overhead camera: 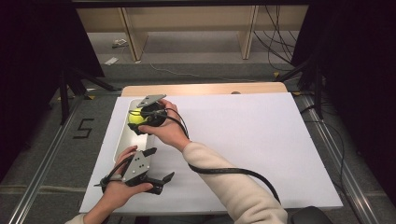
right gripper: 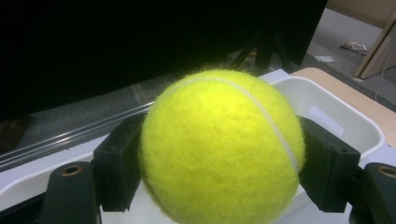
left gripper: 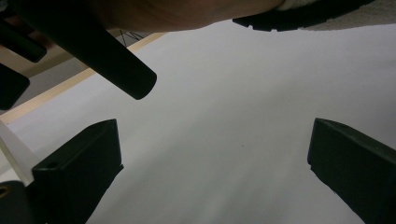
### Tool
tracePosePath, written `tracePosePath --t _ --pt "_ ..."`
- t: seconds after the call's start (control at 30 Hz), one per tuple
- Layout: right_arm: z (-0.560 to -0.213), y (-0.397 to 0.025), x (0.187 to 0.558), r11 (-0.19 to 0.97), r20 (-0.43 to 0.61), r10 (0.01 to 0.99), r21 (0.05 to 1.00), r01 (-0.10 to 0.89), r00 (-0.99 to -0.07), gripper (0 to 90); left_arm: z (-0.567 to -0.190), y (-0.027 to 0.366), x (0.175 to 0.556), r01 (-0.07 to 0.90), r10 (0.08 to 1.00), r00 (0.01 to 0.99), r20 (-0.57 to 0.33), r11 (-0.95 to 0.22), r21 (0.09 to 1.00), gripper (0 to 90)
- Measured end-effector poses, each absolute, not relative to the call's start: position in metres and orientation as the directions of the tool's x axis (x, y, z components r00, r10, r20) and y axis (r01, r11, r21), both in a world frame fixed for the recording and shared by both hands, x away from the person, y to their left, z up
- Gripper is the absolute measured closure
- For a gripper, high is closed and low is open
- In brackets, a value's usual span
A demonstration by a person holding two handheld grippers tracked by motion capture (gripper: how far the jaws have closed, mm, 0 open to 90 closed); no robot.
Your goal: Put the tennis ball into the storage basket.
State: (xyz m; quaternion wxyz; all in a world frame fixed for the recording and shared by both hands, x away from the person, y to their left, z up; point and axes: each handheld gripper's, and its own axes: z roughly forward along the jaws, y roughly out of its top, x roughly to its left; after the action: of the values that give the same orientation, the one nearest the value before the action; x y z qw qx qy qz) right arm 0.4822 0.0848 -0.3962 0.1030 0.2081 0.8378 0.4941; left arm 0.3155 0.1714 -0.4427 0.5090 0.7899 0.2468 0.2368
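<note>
A yellow tennis ball (overhead camera: 136,116) (right gripper: 219,147) is clamped between the jaws of my right gripper (overhead camera: 142,122) (right gripper: 219,154), which hovers over a long white tray (overhead camera: 122,140) (right gripper: 327,107) at the left of the table. My left gripper (overhead camera: 161,165) (left gripper: 215,172) rests near the front left of the white sheet (overhead camera: 243,140) (left gripper: 224,116), open, with nothing but bare sheet between its fingers (left gripper: 79,172). The right forearm and cable cross above it in the left gripper view.
The white sheet covers a wooden table (overhead camera: 201,88). Metal rails (overhead camera: 42,172) run along both sides of the table on the floor. A dark stand (overhead camera: 70,79) sits at the left. Wooden furniture legs (overhead camera: 133,37) stand behind.
</note>
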Motion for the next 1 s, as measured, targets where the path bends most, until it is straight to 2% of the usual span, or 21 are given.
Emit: tracePosePath --t 1.0 --pt "-0.414 0.101 0.490 0.478 0.039 0.433 0.837 0.266 -0.900 25.7 -0.443 0.172 0.315 0.146 0.626 0.770 0.125 -0.364 0.920 2.4"
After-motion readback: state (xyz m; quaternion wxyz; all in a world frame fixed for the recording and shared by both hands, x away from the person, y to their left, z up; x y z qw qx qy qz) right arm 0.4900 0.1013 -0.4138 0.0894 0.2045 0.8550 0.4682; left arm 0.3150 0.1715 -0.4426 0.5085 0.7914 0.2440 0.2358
